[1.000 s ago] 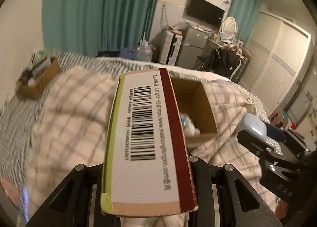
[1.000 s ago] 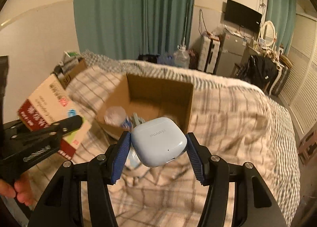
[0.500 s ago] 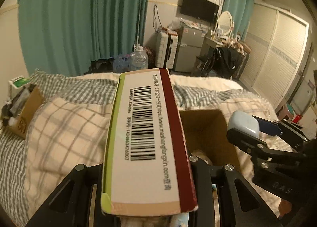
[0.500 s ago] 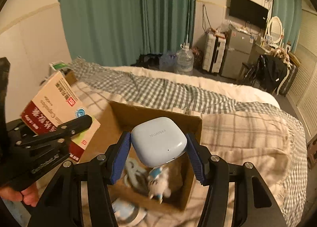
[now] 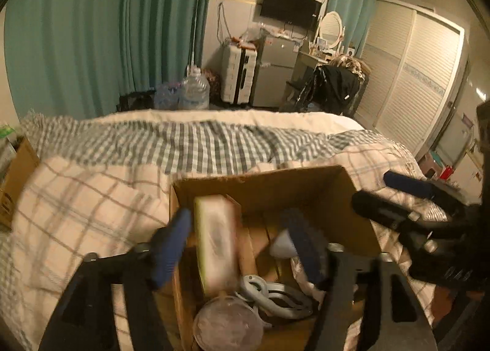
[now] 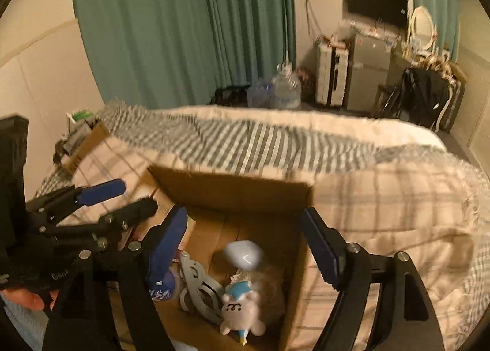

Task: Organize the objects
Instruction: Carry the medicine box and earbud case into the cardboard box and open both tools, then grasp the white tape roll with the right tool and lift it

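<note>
cardboard box (image 6: 232, 194), earbud case (image 6: 243, 254), carton (image 5: 216, 243) inside

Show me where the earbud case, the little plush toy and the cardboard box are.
earbud case (image 6: 243, 253), right wrist view, on its pale top.
plush toy (image 6: 240, 312), right wrist view, on its face.
cardboard box (image 6: 232, 190), right wrist view, on its far wall.

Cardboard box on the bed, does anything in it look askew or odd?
Yes. The green-edged carton leans tilted against the cardboard box wall, not lying flat, and the white earbud case looks blurred, seemingly mid-drop. Both grippers, left gripper and right gripper, are open above.
</note>
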`<move>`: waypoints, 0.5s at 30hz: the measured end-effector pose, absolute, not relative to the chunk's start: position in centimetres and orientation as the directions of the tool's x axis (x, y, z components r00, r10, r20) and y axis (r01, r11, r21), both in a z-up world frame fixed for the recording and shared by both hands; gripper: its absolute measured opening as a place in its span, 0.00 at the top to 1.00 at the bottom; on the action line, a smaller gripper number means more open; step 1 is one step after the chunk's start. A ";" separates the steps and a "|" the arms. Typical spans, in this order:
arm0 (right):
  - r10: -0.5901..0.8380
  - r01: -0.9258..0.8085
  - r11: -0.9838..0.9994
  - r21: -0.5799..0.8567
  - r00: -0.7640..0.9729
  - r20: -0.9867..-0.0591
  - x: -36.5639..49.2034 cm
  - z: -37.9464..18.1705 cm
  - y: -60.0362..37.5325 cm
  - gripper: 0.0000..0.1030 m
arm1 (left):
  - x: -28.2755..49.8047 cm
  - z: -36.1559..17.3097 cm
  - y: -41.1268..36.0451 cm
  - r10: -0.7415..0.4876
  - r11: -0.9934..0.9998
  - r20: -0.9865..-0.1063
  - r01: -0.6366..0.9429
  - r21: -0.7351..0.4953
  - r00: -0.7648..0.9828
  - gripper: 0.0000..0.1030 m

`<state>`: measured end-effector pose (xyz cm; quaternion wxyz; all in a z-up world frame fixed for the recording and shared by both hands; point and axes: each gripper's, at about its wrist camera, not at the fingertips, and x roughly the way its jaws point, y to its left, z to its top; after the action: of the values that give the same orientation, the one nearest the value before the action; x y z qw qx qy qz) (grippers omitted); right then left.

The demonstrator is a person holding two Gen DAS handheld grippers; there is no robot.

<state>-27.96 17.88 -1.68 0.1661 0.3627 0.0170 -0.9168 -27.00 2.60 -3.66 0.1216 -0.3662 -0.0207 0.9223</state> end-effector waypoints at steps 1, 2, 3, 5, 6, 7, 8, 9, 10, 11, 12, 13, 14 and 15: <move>-0.291 0.313 -0.946 0.088 -0.690 -0.663 -27.5 -0.8 18.1 0.25 | -26.3 -2.8 2.8 0.230 -0.971 -0.663 -0.212 -0.109 -0.712 0.24; -0.289 0.310 -0.947 0.087 -0.700 -0.653 -26.7 0.3 18.3 0.25 | -25.8 -2.1 2.9 0.225 -0.972 -0.656 -0.213 -0.099 -0.720 0.22; -0.285 0.306 -0.948 0.083 -0.708 -0.646 -25.9 1.2 18.3 0.24 | -24.8 -1.0 3.0 0.221 -0.972 -0.646 -0.215 -0.089 -0.731 0.17; -0.267 0.300 -0.952 0.056 -0.727 -0.633 -24.0 3.3 18.4 0.21 | -23.4 0.7 3.0 0.216 -0.973 -0.627 -0.214 -0.081 -0.748 0.09; -0.257 0.299 -0.953 0.040 -0.737 -0.625 -22.9 4.2 18.5 0.20 | -22.6 1.5 2.9 0.215 -0.974 -0.619 -0.213 -0.077 -0.756 0.05; -0.247 0.297 -0.955 0.024 -0.744 -0.620 -22.0 5.0 18.4 0.19 | -21.6 2.4 2.7 0.213 -0.974 -0.610 -0.212 -0.076 -0.763 0.03; -0.230 0.291 -0.957 -0.001 -0.756 -0.613 -20.7 6.0 18.4 0.18 | -20.6 3.4 2.5 0.209 -0.976 -0.599 -0.206 -0.075 -0.773 0.02; -0.219 0.288 -0.958 -0.017 -0.764 -0.607 -19.7 6.8 18.4 0.16 | -19.6 4.1 2.2 0.207 -0.976 -0.592 -0.202 -0.076 -0.779 0.00; -0.210 0.286 -0.958 -0.034 -0.772 -0.600 -18.5 7.5 18.3 0.15 | -18.4 5.0 1.9 0.206 -0.977 -0.587 -0.197 -0.079 -0.783 0.00; -0.206 0.290 -0.956 -0.048 -0.776 -0.597 -17.3 8.2 18.2 0.14 | -17.8 5.5 1.6 0.202 -0.978 -0.586 -0.192 -0.079 -0.785 0.00; -0.205 0.298 -0.953 -0.058 -0.774 -0.599 -16.2 8.8 18.1 0.12 | -16.9 6.0 1.3 0.195 -0.980 -0.588 -0.184 -0.078 -0.785 0.00; -0.204 0.301 -0.951 -0.063 -0.772 -0.601 -15.2 9.2 18.0 0.12 | -15.9 6.4 1.0 0.190 -0.981 -0.590 -0.179 -0.077 -0.785 0.00; -0.201 0.301 -0.951 -0.071 -0.775 -0.600 -13.9 9.9 17.9 0.11 | -15.1 6.9 0.7 0.185 -0.982 -0.593 -0.175 -0.074 -0.784 0.00; -0.198 0.301 -0.950 -0.077 -0.778 -0.596 -12.8 10.3 17.9 0.09 | -14.1 7.1 0.3 0.176 -0.983 -0.595 -0.170 -0.067 -0.784 0.00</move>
<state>-12.84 17.87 10.27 0.1331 0.3053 0.0844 -0.9391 -14.08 0.34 7.09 0.0916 -0.3153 -0.0050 0.9445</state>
